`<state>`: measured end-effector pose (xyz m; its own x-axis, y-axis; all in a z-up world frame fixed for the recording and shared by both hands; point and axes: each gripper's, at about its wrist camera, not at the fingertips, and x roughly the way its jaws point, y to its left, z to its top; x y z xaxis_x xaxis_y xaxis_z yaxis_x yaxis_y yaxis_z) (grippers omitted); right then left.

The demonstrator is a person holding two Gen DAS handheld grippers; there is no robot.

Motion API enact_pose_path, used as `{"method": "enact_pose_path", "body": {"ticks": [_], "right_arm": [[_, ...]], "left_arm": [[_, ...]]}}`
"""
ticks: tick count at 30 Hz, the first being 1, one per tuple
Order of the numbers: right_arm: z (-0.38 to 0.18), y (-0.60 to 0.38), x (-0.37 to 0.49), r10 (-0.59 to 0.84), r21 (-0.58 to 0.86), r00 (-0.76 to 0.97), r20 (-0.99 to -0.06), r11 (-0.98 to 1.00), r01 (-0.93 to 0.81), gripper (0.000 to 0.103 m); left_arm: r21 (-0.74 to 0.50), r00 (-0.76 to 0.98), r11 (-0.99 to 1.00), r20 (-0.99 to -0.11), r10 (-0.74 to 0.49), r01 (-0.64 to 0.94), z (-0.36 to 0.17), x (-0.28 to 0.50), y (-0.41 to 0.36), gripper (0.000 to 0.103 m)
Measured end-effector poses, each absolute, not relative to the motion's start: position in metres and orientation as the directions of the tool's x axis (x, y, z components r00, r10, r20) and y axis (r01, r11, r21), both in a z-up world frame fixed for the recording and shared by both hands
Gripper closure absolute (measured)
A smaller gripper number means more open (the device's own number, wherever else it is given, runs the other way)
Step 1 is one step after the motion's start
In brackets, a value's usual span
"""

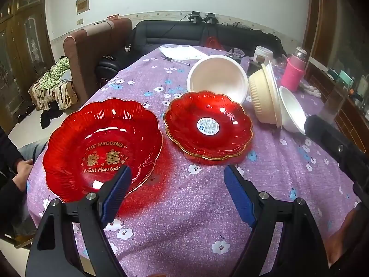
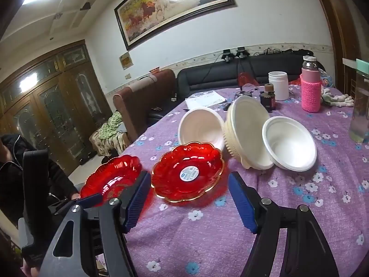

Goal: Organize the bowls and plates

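While poised above purple floral tablecloth [image 1: 184, 219]: left gripper [image 1: 177, 173] and right gripper [image 2: 189, 180], jaws apart, empty. Two red plates [image 1: 101, 124] [image 1: 207, 115] side by side; behind, three bowls [image 2: 200, 124] [image 2: 244, 138] [image 2: 290, 143] tipped on edge, touching.

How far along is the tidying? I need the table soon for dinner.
Barely started. Nothing looks stacked yet: the wedding plate and the stickered red plate lie side by side, and the three pale bowls lean on their sides against one another. Nothing is in hand; the left tongs and right tongs hang open above the cloth. All of the stacking is left.
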<state>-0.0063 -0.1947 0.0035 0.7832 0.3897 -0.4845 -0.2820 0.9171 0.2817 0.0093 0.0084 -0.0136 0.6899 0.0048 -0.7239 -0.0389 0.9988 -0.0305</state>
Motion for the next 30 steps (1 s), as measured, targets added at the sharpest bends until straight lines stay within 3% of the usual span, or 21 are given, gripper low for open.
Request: {"method": "enact_pose_path", "body": {"ticks": [30], "right_arm": [[-0.013, -0.210, 0.008, 0.328, 0.286, 0.778, -0.536, 0.938, -0.198, 0.031]], "left_arm": [[-0.025, 0.638, 1.000, -0.770, -0.008, -0.018, -0.036, 0.017, -0.005, 0.020]]}}
